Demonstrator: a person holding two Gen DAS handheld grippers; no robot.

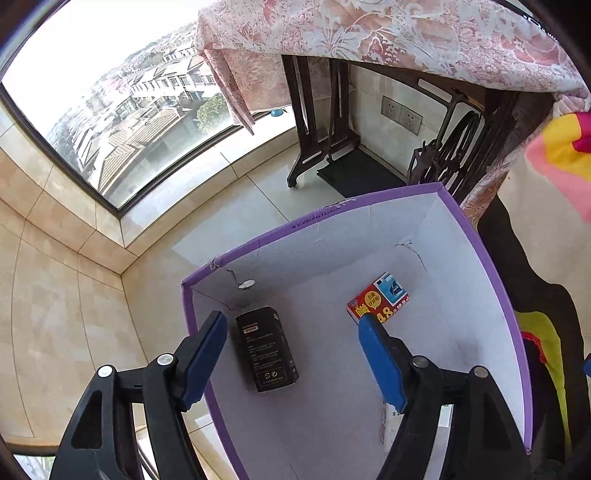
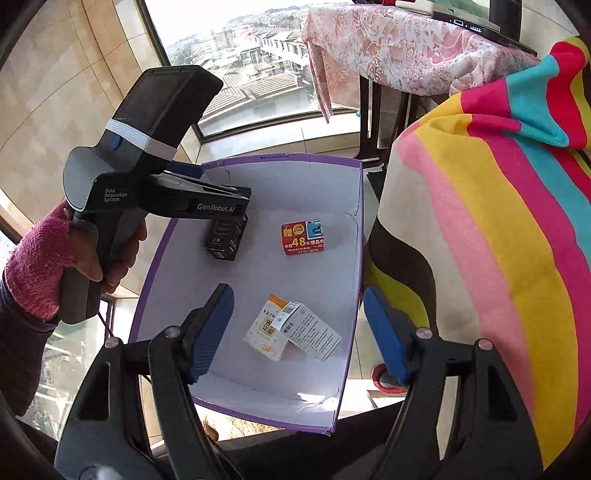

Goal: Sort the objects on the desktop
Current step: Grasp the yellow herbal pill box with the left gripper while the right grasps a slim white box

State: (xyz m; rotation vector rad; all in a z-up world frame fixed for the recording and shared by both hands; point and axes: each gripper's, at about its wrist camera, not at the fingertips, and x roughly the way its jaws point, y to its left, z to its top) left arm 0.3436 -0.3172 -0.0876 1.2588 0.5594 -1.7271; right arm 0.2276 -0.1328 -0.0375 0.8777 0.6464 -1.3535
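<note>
Both grippers are hanging over the purple-rimmed box, fingers spread and holding nothing. Left gripper is standing above the black carton; right gripper above the white cartons. Advisable: lift straight out, clearing the walls.

Open cardboard box: was white inside, with a purple rim and outer walls.
Small upright carton: was black with fine white print.
Flat packet at the far right: was red with yellow lettering and a blue panel.
Near pair of cartons: were white, one edged in orange.
Draped cloth on the right: was striped pink, yellow, magenta and turquoise.
Far tablecloth: was pink with a pale floral pattern.
Gripper pads: were blue on black arms.
Knitted cuff: was pink.
</note>
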